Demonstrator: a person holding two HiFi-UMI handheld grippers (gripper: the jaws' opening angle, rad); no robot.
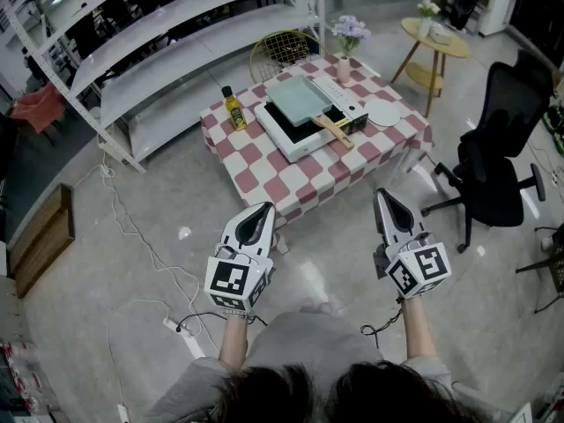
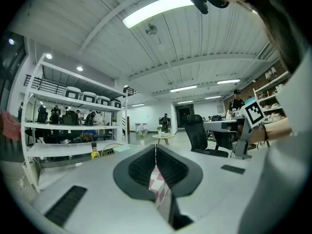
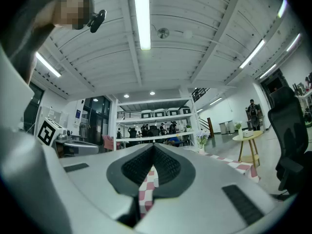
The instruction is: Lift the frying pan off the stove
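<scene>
A square pale green frying pan [image 1: 300, 99] with a wooden handle [image 1: 333, 130] sits on a white portable stove [image 1: 308, 119] on the red-and-white checked table [image 1: 264, 161]. My left gripper [image 1: 263, 210] and right gripper [image 1: 384, 196] hover well short of the table, over the floor, both shut and empty. In the left gripper view my left gripper [image 2: 155, 147] has its jaws meeting at the tips, with checked cloth showing through the gap below. The right gripper [image 3: 154, 156] looks the same in its own view.
A yellow oil bottle [image 1: 233, 109] and a white plate [image 1: 382, 113] flank the stove. A flower vase [image 1: 345, 58] stands at the table's far side. A black office chair [image 1: 495, 161] is at right, white shelving [image 1: 167, 33] behind, cables [image 1: 141, 249] on the floor.
</scene>
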